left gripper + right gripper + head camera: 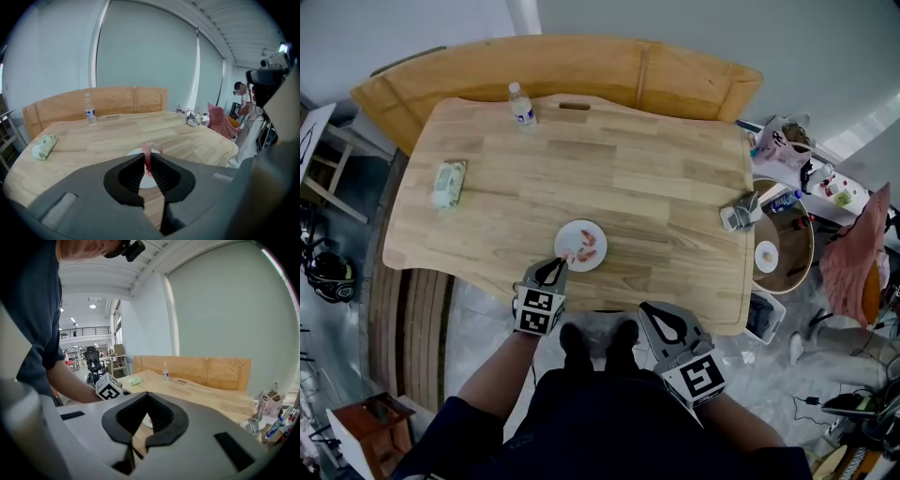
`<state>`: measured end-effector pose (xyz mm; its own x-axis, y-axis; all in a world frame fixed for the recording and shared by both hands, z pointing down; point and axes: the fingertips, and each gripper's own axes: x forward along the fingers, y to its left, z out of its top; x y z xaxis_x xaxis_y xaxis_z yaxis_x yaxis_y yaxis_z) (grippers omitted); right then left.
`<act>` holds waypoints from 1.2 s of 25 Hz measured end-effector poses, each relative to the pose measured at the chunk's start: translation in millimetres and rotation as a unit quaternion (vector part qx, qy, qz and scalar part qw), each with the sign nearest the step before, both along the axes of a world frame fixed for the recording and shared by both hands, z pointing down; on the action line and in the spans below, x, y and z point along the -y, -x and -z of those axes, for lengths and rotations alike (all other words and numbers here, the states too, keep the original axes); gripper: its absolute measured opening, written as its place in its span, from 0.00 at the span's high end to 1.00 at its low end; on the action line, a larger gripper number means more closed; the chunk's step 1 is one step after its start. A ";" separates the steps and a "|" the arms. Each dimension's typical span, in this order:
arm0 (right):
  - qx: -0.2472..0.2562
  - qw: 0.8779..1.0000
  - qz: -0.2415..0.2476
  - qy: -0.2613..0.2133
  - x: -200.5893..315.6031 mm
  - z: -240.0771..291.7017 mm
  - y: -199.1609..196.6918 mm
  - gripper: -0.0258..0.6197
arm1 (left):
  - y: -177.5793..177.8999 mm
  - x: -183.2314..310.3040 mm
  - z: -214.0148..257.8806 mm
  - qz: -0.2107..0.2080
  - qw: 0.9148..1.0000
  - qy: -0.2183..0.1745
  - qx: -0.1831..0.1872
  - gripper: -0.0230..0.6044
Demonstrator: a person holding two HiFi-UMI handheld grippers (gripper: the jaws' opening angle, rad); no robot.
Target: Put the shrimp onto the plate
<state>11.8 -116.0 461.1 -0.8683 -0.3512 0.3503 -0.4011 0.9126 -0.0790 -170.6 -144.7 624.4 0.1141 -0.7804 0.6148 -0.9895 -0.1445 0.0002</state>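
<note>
The left gripper (560,264) reaches in at the lower middle of the head view, at the near edge of the wooden table (656,178). Its jaws are clamped on a shrimp (569,255), which sits over the lower-left rim of the small round white plate (592,230). Whether the shrimp touches the plate cannot be told.

In the left gripper view, at the frame's centre, the shrimp (148,148) stands upright between the ribbed pads. It is pale pink where it pokes above the jaw tips and deep red where it runs down between them. The plate (133,153) shows just behind it.

More pink-orange shrimp pieces (588,251) lie on the plate's right half.

The right gripper (650,313) is in the lower right, off the table edge. In its own view the jaws are pressed together with nothing between them (146,394).

A water bottle (521,105) stands at the table's upper left, and a green packet (448,183) lies near the left edge.
</note>
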 end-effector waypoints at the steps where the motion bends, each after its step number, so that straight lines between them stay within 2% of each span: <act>1: -0.003 1.000 0.000 -0.001 1.2 -1.2 -2.0 0.95 | 0.7 3.0 -6.7 0.001 1.000 0.004 0.001 0.89; 10: -0.017 1.000 -0.012 0.010 0.2 -16.8 -10.5 0.95 | 3.1 27.7 -61.4 0.003 0.999 0.044 0.023 0.89; 14: -0.023 1.000 -0.010 0.007 0.7 -19.6 -13.6 0.95 | 12.3 38.8 -77.3 0.013 0.998 0.057 0.020 0.89; 20: -0.037 0.999 -0.027 0.006 4.6 -26.0 -24.4 0.95 | 19.6 44.6 -103.9 0.008 0.995 0.089 0.041 0.89; 30: -0.057 0.998 -0.039 0.013 2.0 -41.0 -38.0 0.95 | 17.8 56.9 -125.1 -0.002 0.992 0.110 0.064 0.89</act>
